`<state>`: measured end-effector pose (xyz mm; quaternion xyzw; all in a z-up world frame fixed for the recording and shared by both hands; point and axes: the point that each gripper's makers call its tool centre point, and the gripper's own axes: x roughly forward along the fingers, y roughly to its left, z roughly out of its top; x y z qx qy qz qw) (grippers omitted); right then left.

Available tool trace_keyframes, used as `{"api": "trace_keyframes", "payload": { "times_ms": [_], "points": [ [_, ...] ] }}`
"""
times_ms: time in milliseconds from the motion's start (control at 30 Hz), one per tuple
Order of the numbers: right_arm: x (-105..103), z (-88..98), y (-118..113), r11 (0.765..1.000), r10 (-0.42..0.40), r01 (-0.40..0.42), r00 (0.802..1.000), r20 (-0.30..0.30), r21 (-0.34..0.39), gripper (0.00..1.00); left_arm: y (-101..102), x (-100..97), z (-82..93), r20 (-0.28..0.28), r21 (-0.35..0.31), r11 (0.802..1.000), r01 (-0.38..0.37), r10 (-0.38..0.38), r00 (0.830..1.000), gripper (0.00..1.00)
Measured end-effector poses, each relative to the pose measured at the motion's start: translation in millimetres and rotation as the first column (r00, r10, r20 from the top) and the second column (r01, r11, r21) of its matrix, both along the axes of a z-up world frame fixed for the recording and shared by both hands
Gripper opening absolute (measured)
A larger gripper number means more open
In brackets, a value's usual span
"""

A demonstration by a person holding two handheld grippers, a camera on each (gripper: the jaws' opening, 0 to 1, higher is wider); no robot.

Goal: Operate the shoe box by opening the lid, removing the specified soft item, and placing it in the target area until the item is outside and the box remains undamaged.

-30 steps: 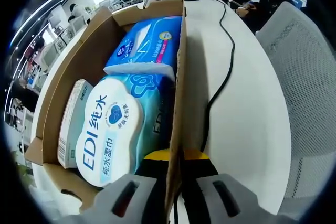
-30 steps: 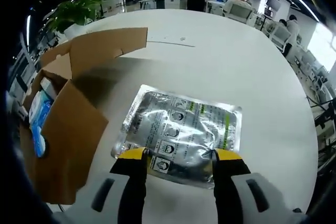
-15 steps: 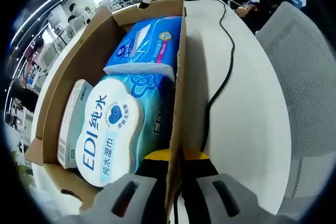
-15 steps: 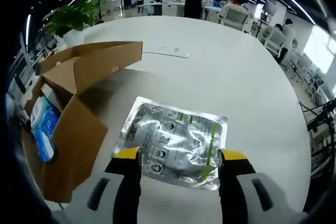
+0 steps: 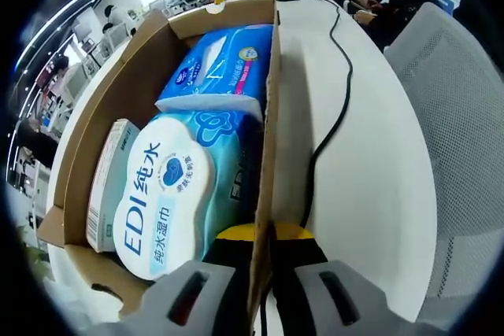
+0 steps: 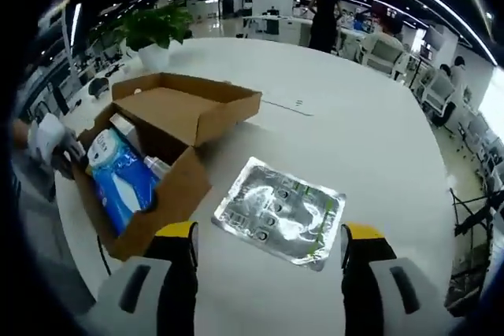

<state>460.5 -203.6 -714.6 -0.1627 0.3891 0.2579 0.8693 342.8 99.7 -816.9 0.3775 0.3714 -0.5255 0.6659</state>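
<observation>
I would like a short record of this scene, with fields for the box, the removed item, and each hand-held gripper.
box: cardboard shoe box, lid open, on the white table
box contents: wet wipes pack, blue tissue pack, small carton
removed item: silver foil pouch, flat on the table beside the box
left hand-held gripper: shut on the box wall
right hand-held gripper: open, above the table, holds nothing

The left gripper view sits close against the shoe box [image 5: 264, 139] wall; the right gripper view looks down from higher up on that box [image 6: 169, 186].
</observation>
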Motion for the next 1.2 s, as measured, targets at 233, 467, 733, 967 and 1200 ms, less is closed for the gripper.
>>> {"api": "trace_keyframes", "payload": {
  "times_ms": [233, 467, 733, 967, 1200],
  "points": [
    [-29, 41.7, 13, 0.987, 0.136, -0.133, 0.990, 0.031, -0.085, 0.55, 1, -1.9, 0.7, 0.006, -0.002, 1.000, 0.009, -0.009, 1.000, 0.03],
    [-53, 56.6, 25, 0.947, 0.281, -0.280, 0.959, -0.016, -0.157, 0.55, 2, -2.9, 1.6, 0.007, -0.002, 1.000, 0.009, -0.009, 1.000, 0.03],
    [-76, 65.6, 43, 0.737, 0.576, -0.576, 0.809, -0.118, -0.352, 0.53, 2, -2.9, 2.3, 0.009, -0.002, 1.000, 0.010, -0.010, 1.000, 0.03],
    [-87, 63.3, 62, 0.589, 0.685, -0.709, 0.692, -0.227, -0.388, 0.52, 2, -1.9, 1.7, 0.009, -0.002, 1.000, 0.006, -0.006, 1.000, 0.04],
    [-89, 63.4, 63, 0.432, 0.737, -0.795, 0.583, -0.342, -0.425, 0.53, 2, -0.8, 1.9, 0.008, -0.001, 1.000, 0.004, -0.004, 1.000, 0.04]
  ]
}}
